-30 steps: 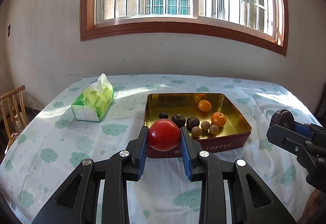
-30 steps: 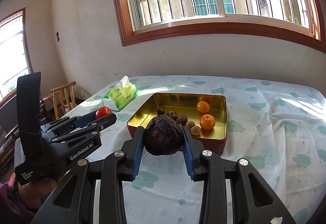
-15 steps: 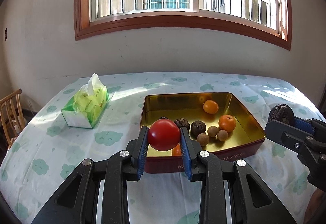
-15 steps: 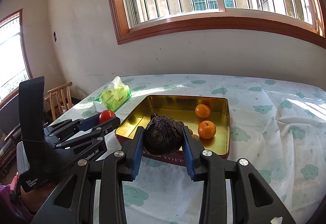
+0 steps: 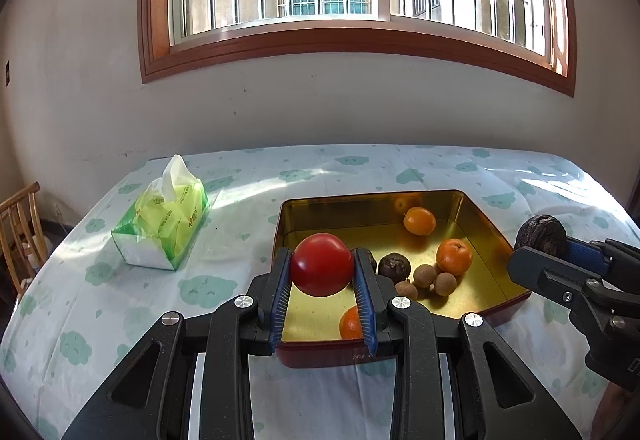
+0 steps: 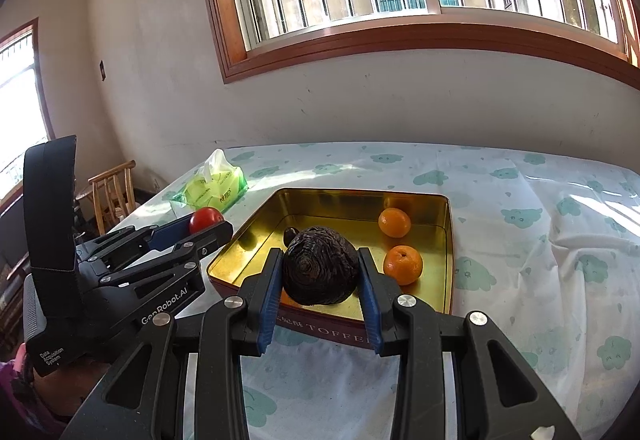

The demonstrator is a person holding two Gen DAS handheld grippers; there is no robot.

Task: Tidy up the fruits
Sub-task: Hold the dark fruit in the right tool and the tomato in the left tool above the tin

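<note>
— Two pairs of tongs over one tin, what is going on here?

— Fruit sorting on a desk (image 5: 132, 312) under a cloud-print cloth. The left tongs (image 5: 322, 276) are clamped on a red tomato (image 5: 322, 269), held above the near-left corner of the gold-lined tin (image 6: 447, 240). The right tongs (image 6: 320, 276) grip a dark wrinkled fruit (image 6: 320, 267) over the tin's near edge.

— Why hold each piece by its sides like that?

— Round fruit rolls; the blue pads (image 5: 280, 292) squeeze it at its widest, so it sits steady and its underside is free to set down.

— And the tin already has company?

— Yes. Two mandarins (image 6: 402, 264) lie toward the right wall, a third by the near wall, small brown fruits (image 5: 425, 275) cluster mid-floor, and a dark wrinkled one (image 5: 394, 268) rests beside them. The walls keep everything from wandering off.

— So where do these two go?

— My guess: the tomato into the bare left part, the dark fruit beside its like. Neither has been let go yet.

— The green tissue pack (image 5: 164, 228)?

— Well off to the left, outside the job.
</note>
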